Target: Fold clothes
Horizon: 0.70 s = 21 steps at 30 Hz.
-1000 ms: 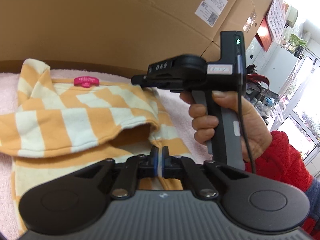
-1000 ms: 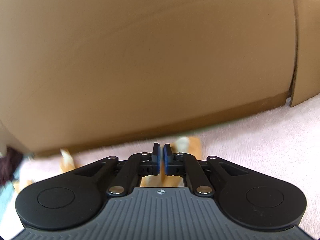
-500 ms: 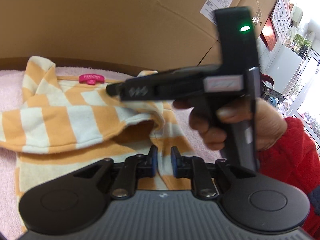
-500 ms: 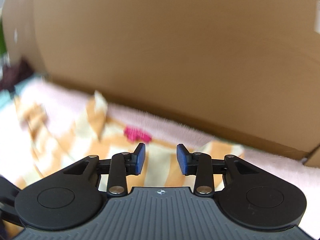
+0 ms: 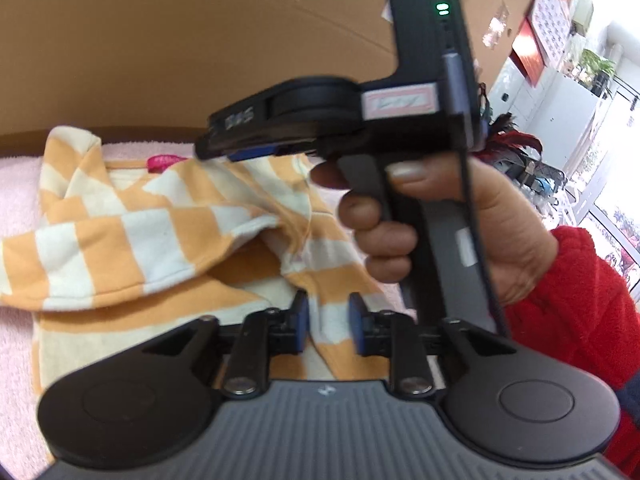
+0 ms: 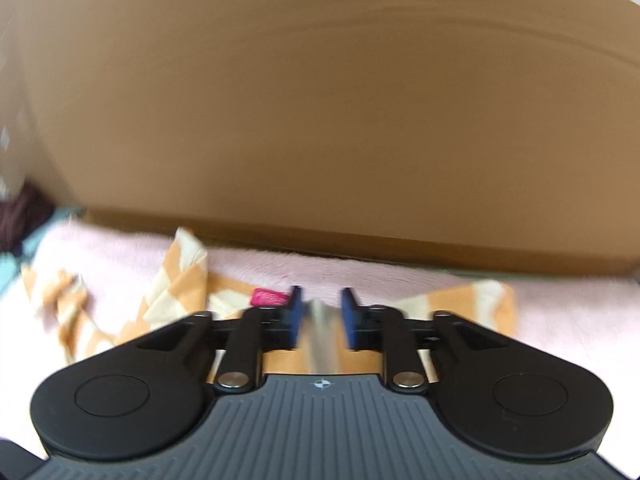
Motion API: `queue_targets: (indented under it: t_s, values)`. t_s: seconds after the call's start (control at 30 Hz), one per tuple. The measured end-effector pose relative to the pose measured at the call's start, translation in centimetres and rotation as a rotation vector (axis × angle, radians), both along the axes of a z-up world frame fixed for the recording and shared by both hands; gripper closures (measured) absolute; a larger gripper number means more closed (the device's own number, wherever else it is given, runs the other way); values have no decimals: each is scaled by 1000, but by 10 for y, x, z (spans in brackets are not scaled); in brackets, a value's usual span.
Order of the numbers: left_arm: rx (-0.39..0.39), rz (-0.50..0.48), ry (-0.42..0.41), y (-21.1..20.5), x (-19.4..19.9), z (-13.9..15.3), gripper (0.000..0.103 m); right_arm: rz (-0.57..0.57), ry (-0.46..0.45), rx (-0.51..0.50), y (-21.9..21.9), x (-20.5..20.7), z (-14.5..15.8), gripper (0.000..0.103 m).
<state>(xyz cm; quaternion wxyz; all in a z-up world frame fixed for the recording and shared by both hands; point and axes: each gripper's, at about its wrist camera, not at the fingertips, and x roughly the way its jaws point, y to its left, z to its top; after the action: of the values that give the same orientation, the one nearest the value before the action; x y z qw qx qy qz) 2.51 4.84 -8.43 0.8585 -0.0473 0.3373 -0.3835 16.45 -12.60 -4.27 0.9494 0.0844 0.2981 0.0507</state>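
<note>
- Big brown cardboard box (image 6: 320, 100) stands behind a soft pink fuzzy blanket (image 6: 120, 256), w/ a bright window on the right.
- Orange-and-cream striped shirt (image 5: 120, 240) lies on the blanket, partly folded, pink neck tag (image 6: 267, 297) near the top.
- Left gripper (image 5: 325, 322) was pinched shut a sec ago; its jaws have just been opening. Now they sit a bit apart, w/ a strip of shirt in the gap but not squeezed.
- Right gripper (image 6: 320, 316), held by a hand (image 5: 440, 220) in a red fluffy sleeve (image 5: 568, 304), opened and has just been closing a little. Cloth shows between the jaws, blurry, so can't tell if it's gripped.
- Prob. means one fold got let go; next grab looks near the collar.
</note>
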Motion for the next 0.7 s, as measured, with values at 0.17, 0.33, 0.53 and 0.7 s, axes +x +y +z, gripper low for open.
queue_targets:
  t_s: [0.17,0.33,0.53,0.7]
  values:
    - [26,-10,-47,-5,-6,4,50,-184,-41,-51,-22,-38,10,81]
    - [6,-8,-29,-2,0,4,57,-254,23,4,-35,-34,-12,93]
    - [-66,-39,23,6,7,1,78,-304,9,49,-35,-32,-14,98]
    - [-143,-20,92,15,16,-7,67,-300,13,67,-52,-40,-11,99]
